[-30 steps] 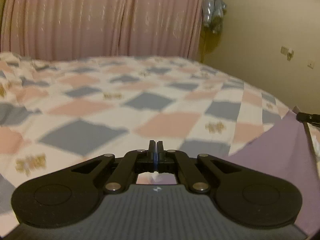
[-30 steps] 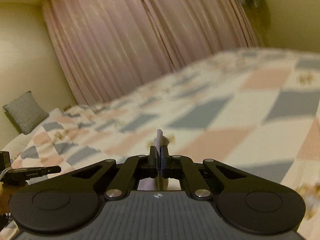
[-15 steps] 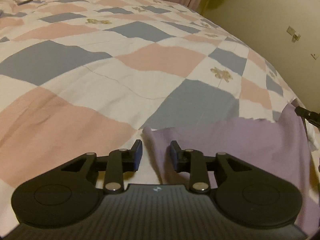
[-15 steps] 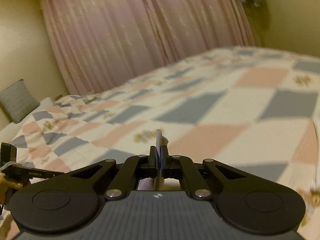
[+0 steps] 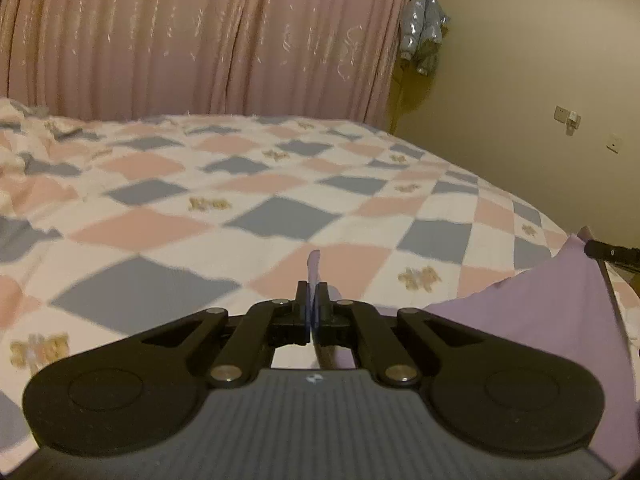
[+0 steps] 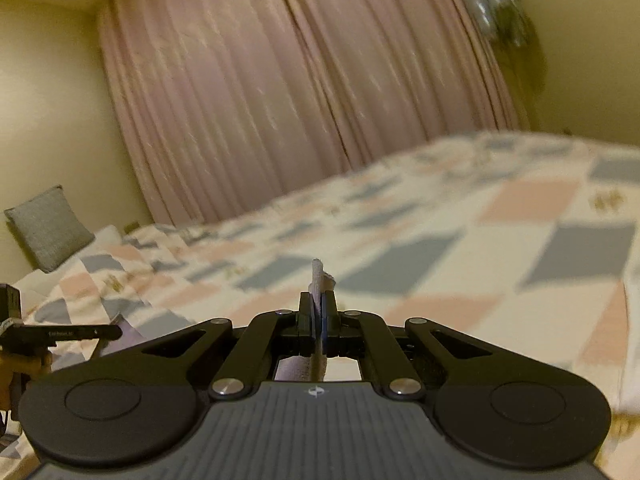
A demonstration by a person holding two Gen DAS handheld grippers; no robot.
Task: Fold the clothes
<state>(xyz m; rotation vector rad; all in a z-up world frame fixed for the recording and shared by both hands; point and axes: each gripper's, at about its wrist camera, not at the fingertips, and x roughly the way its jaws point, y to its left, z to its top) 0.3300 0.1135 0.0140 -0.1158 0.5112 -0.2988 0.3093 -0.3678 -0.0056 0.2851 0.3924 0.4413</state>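
A lilac garment [image 5: 540, 312] hangs stretched between my two grippers above the bed. In the left wrist view my left gripper [image 5: 313, 300] has its jaws closing on one corner of it; the pads press on the cloth and a tip of fabric [image 5: 313, 264] sticks up between them. In the right wrist view my right gripper [image 6: 318, 306] is shut on another corner, whose ribbed edge [image 6: 319, 276] pokes out above the fingers. The right gripper's tip [image 5: 612, 254] shows at the left view's right edge, and the left gripper [image 6: 60, 334] at the right view's left edge.
The bed's quilt [image 5: 280, 220], checked in pink, blue and white, spreads under both grippers. Pink curtains [image 5: 200, 40] hang behind it. A grey pillow [image 6: 44, 228] leans on the wall at the bed's head. A silvery jacket [image 5: 424, 40] hangs beside the curtain.
Half a second ago my left gripper was open, low over the garment's corner on the quilt; now it is shut on that corner and lifted. The right gripper kept its grip.
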